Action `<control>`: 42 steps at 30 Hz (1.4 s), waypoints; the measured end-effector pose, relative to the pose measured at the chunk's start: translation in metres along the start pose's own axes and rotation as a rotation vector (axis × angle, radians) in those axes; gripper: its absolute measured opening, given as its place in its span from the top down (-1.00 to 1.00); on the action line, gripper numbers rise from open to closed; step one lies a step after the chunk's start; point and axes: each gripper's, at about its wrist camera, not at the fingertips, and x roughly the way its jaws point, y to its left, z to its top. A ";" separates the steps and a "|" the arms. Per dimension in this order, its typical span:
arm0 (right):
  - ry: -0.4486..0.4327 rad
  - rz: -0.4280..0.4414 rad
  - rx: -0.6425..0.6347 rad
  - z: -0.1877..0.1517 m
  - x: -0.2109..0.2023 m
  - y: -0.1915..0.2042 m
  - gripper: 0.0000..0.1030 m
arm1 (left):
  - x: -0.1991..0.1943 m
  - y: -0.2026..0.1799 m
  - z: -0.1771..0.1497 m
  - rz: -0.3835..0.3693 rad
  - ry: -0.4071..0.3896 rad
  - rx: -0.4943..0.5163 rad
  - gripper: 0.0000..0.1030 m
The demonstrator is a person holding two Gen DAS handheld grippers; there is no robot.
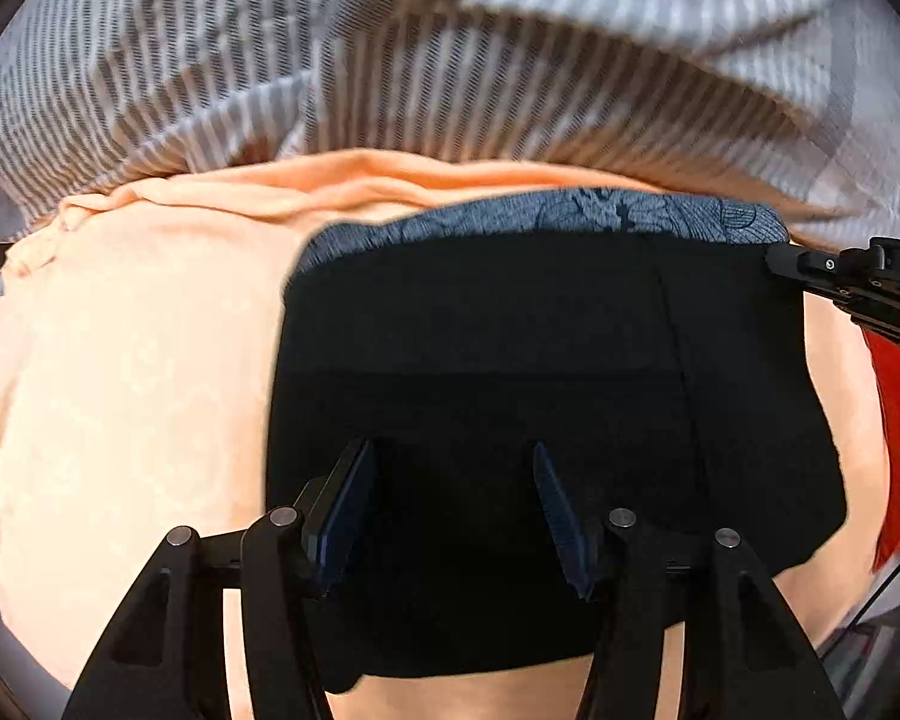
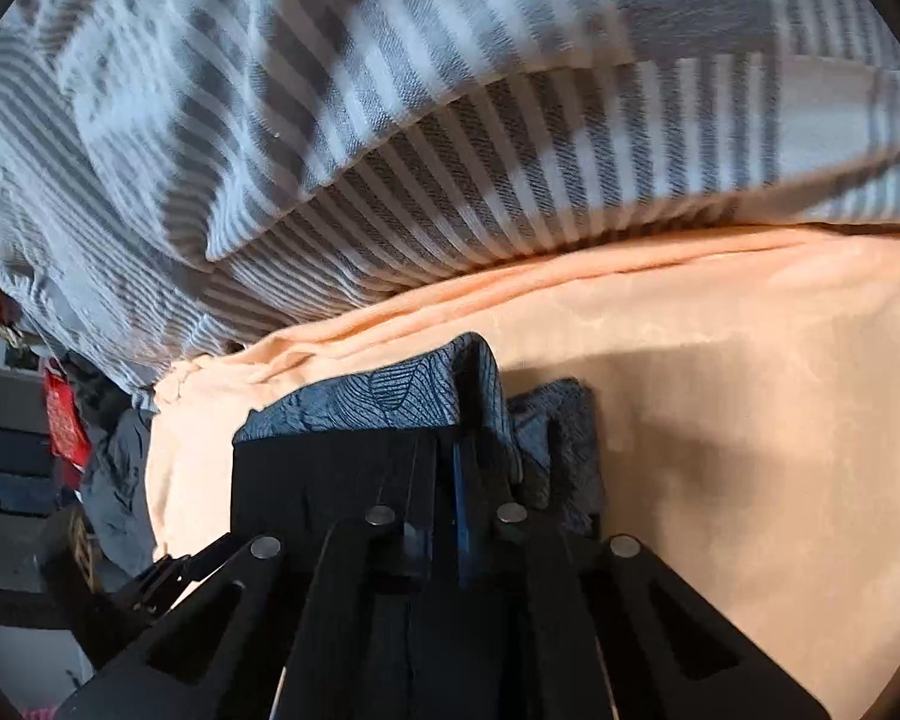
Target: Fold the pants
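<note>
The black pants (image 1: 510, 360) lie folded into a broad rectangle on a peach bedsheet (image 1: 120, 390). A blue-grey leaf-patterned garment (image 1: 570, 219) shows from under their far edge. My left gripper (image 1: 450, 468) is open and hovers over the near part of the pants, holding nothing. My right gripper (image 2: 447, 450) is shut on the far right corner of the black pants (image 2: 330, 480), with the patterned garment (image 2: 390, 390) bunched just beyond its fingers. The right gripper also shows in the left wrist view (image 1: 810, 264) at the pants' far right corner.
A grey and white striped duvet (image 1: 450, 60) is heaped along the far side of the bed; it also fills the right wrist view (image 2: 390, 120). Red fabric (image 1: 894, 420) hangs at the right edge. Clutter and furniture (image 2: 42, 450) stand off the bed's left side.
</note>
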 end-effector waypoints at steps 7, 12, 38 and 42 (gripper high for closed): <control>0.025 -0.044 0.041 -0.020 0.008 -0.011 0.92 | 0.010 -0.015 -0.006 0.015 -0.002 0.063 -0.10; 0.014 -0.088 0.006 -0.027 -0.002 0.002 0.86 | 0.013 -0.013 -0.005 0.002 0.002 0.055 -0.11; 0.055 -0.134 0.026 -0.116 -0.016 -0.002 0.85 | 0.014 -0.012 -0.007 0.004 -0.004 0.068 -0.16; 0.054 -0.139 0.023 -0.116 -0.013 -0.004 0.85 | 0.014 -0.012 -0.008 0.005 -0.006 0.072 -0.16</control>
